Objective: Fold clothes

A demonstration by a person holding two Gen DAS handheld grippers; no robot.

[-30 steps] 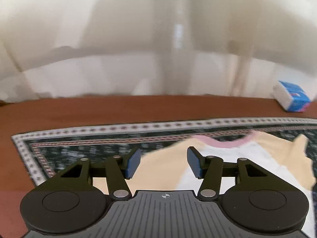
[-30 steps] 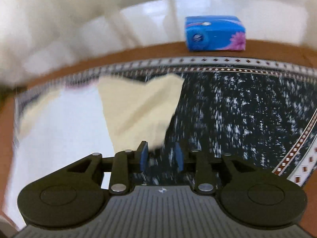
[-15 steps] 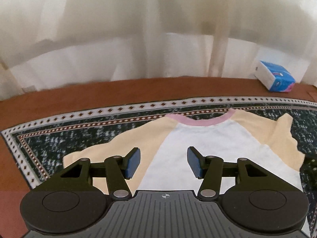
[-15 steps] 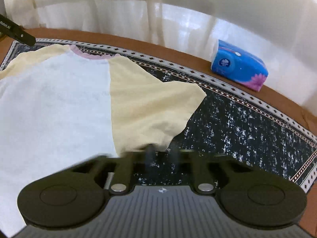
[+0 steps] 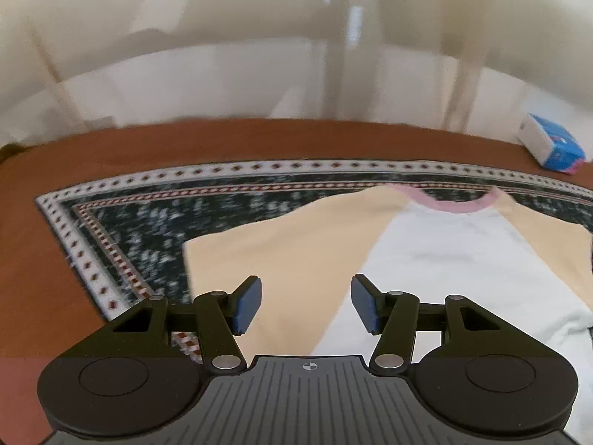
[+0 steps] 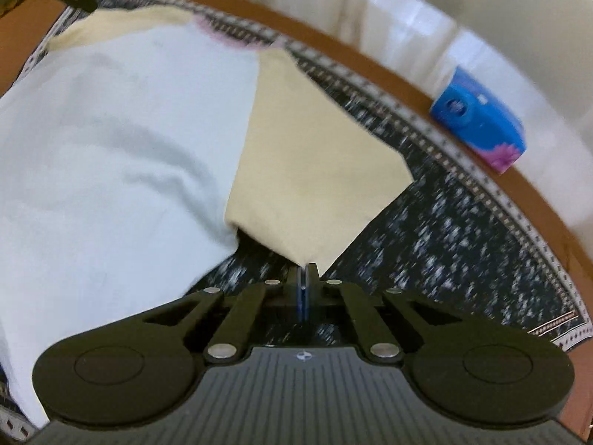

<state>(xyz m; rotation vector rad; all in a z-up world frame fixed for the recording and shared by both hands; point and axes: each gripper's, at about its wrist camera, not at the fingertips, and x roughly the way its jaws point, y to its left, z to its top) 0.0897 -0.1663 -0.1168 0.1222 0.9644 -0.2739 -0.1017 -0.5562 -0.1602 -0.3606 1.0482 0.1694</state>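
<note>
Right wrist cam, bottom center: my right gripper (image 6: 304, 278) is clamped tight on the tip of the T-shirt's (image 6: 111, 141) cream right sleeve (image 6: 315, 170), jaws pressed together w/ the fabric corner pinched between the blue pads. Sleeve fans out from the pinch up toward mid-frame. White body of the shirt fills the left half, lying on the dark patterned mat (image 6: 463, 252). Pink collar is blurry near the top. Blue tissue pack (image 6: 480, 120) sits on the brown table edge, upper right, off the mat.

Left wrist cam: left gripper (image 5: 305, 306) is released, jaws wide apart, nothing between them, hovering over the other cream sleeve (image 5: 281, 259) at frame center. Shirt spreads to the right, pink neckline (image 5: 456, 204) further back. Mat border (image 5: 222, 168) beyond that, then bare table (image 5: 259, 137), then pale curtains (image 5: 222, 55) at the very back.
</note>
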